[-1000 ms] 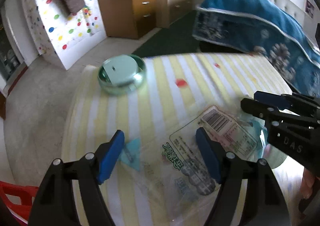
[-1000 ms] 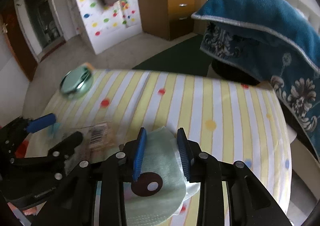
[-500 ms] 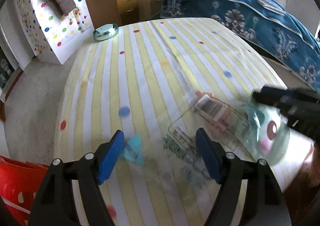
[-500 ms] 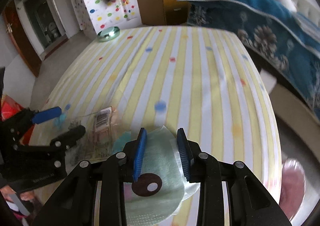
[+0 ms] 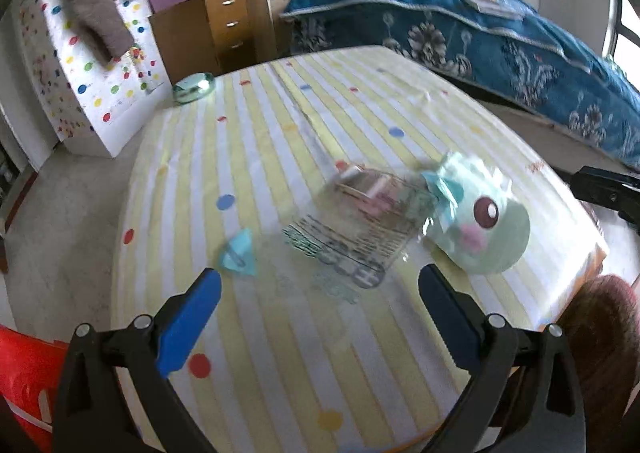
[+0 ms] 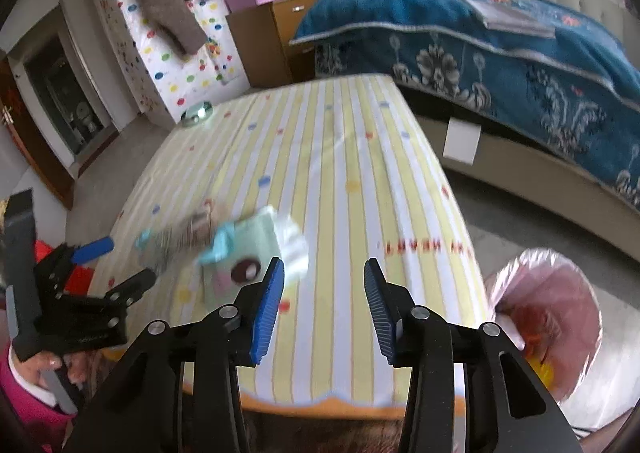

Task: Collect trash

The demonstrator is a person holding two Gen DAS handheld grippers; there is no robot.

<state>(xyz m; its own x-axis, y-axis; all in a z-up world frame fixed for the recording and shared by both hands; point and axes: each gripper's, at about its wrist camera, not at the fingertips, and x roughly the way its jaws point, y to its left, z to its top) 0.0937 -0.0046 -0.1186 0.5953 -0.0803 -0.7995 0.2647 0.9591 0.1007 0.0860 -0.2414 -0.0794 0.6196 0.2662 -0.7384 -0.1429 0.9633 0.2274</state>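
Trash on striped table (image 5: pixel 248 353), ungripped: left gripper (image 5: pixel 320 289) jaws opening wide, empty; right gripper (image 6: pixel 324 293) jaws opening, empty. Clear wrapper (image 5: pixel 352 229) and green cartoon-eye packet (image 5: pixel 480 225) touch, just ahead of both; blue scrap (image 5: pixel 240 253) beside left pad.

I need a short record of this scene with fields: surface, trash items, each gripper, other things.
surface: striped table
trash items: clear wrapper; green wrapper with an eye; small blue scrap; all lying on the table
left gripper: opening, nothing between the jaws
right gripper: opening, nothing between the jaws
other things: round green tin at the far table edge; pink bag beside the table
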